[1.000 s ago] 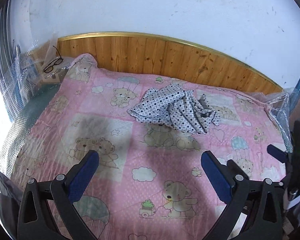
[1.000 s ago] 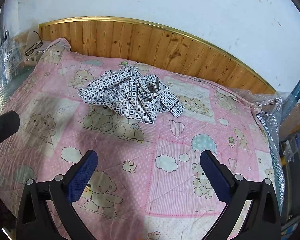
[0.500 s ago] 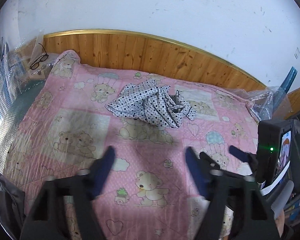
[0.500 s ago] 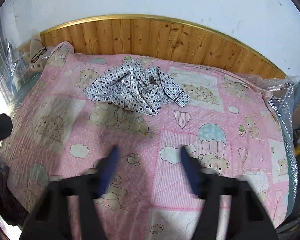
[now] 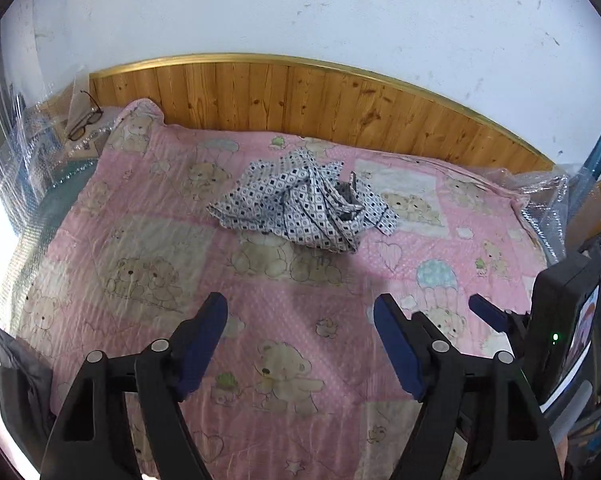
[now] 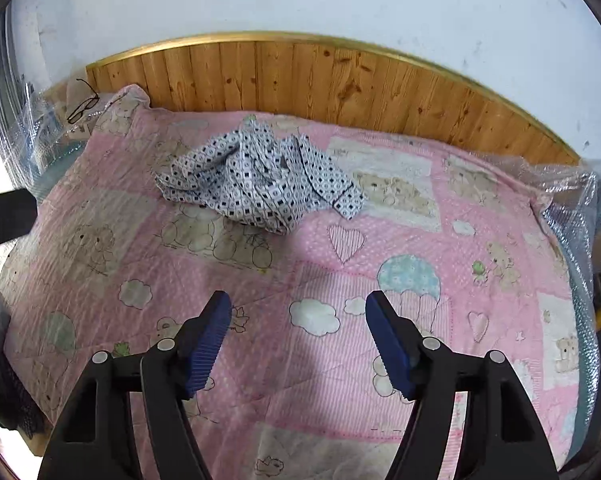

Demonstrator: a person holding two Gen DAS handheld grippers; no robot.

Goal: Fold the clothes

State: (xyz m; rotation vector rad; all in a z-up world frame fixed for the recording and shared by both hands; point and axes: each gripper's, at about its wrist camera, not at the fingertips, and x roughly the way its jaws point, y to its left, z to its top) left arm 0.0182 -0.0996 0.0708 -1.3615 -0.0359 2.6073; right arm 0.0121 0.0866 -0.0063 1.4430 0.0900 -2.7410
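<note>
The bed [image 5: 480,216] is covered with a pink quilt [image 6: 260,280] with teddy bears. On the quilt lies one crumpled patterned garment [image 5: 304,208], near the wooden headboard [image 6: 320,84].

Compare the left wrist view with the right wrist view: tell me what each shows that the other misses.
Left wrist only: the right gripper at its right edge, with a device whose green light is lit.

Right wrist only: a black bar entering from the left edge.

Both: the crumpled shirt lying untouched on the quilt, the glasses in the far left corner, the wooden headboard, and each view's own open gripper, as with the left gripper.
</note>
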